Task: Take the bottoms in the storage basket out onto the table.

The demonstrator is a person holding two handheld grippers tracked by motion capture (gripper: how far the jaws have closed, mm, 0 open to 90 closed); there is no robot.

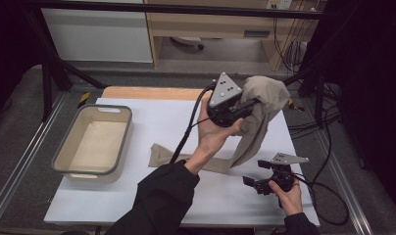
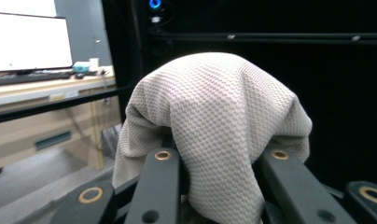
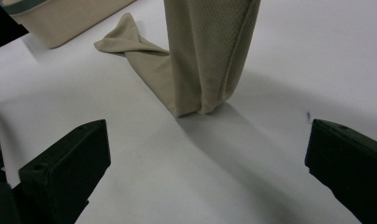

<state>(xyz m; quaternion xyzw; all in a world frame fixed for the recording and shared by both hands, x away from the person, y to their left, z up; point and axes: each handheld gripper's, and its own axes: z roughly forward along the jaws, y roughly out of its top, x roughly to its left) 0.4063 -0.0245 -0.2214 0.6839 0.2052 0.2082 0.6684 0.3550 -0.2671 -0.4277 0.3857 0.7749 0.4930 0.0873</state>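
Note:
A long beige waffle-textured cloth (image 1: 262, 98) hangs from my left gripper (image 1: 250, 105), which is raised above the table's far right and shut on its upper end. In the left gripper view the cloth (image 2: 214, 112) bunches over and between the two black jaws. Its lower end trails on the white table sheet (image 1: 152, 117), with the tail (image 1: 166, 154) lying toward the middle. My right gripper (image 1: 255, 173) rests low near the front right edge, open, with nothing between its jaws. In the right gripper view the hanging cloth (image 3: 210, 56) touches the table just ahead of that gripper (image 3: 207, 158).
A beige basket with a grey rim (image 1: 101, 107) stands on the left of the table, and its corner (image 3: 60, 18) appears in the right gripper view. Black cables run off the right side. A dark frame and shelving stand behind the table.

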